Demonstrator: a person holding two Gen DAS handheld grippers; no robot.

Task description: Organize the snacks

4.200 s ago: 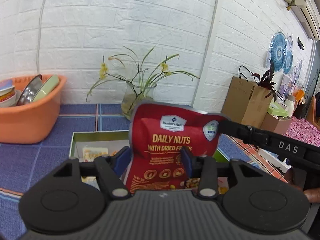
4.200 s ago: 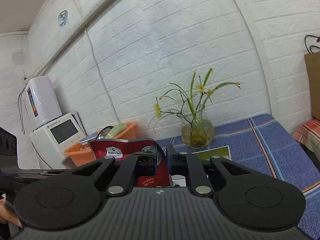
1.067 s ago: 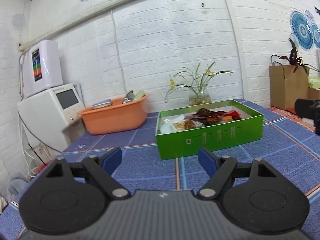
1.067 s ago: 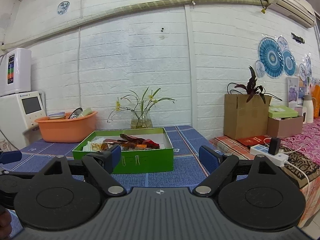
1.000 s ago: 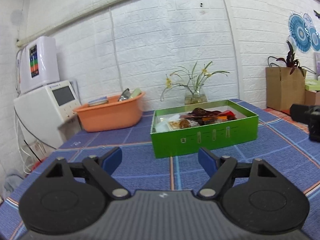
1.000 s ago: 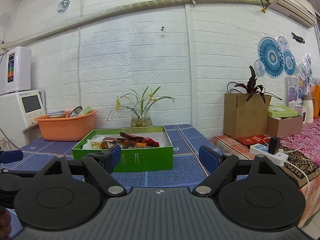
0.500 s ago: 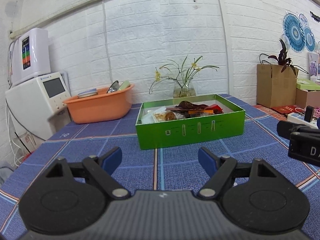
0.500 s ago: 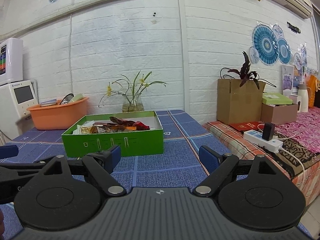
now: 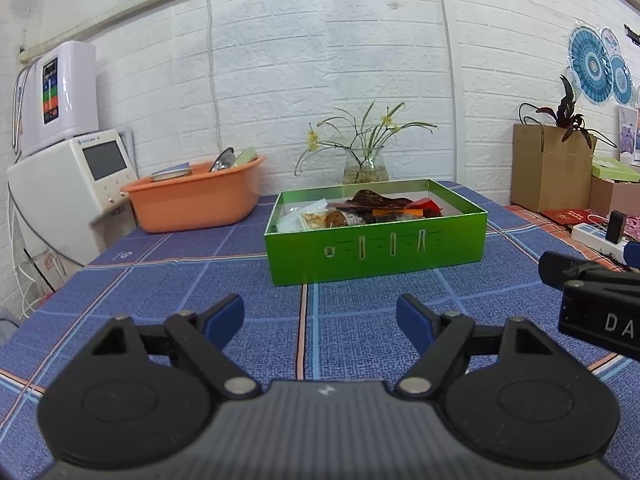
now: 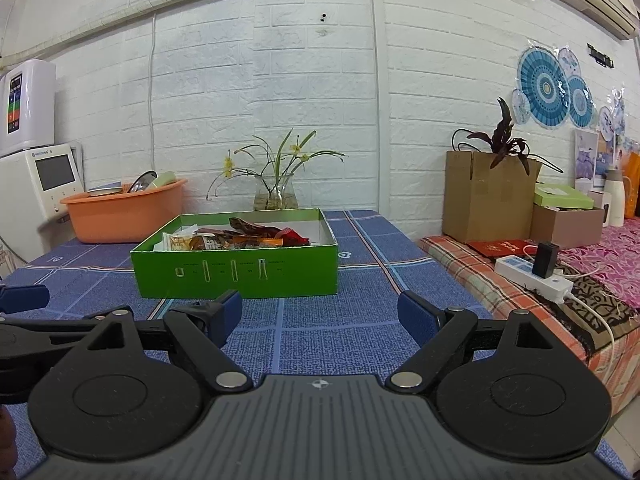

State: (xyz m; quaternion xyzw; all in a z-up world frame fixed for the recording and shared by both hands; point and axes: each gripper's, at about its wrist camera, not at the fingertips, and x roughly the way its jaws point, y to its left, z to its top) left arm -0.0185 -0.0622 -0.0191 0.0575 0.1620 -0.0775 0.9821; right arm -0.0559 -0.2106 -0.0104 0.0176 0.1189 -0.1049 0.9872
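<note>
A green box (image 9: 376,250) holding a jumble of snack packets (image 9: 360,212) is seen at the centre of the left wrist view, set on a blue checked tablecloth (image 9: 240,280). The left gripper (image 9: 320,322) is held low in the frame, well short of the box, its blue-padded jaws spread wide with nothing between them. In the right wrist view the same box (image 10: 236,268) appears left of centre, and the right gripper (image 10: 320,318) is likewise shown with jaws parted and nothing gripped. An orange basin (image 9: 196,200) is placed at the left behind the box, beside a white appliance (image 9: 68,196), and a glass vase of yellow flowers (image 9: 364,160) stands at the wall just behind the box. The individual packets are too small to be named, though one red wrapper (image 10: 294,238) may be made out at the box's right end. A cardboard carton (image 10: 486,200) with a dark plant is seen at the right, and a power strip (image 10: 532,278) nearer the edge.
</note>
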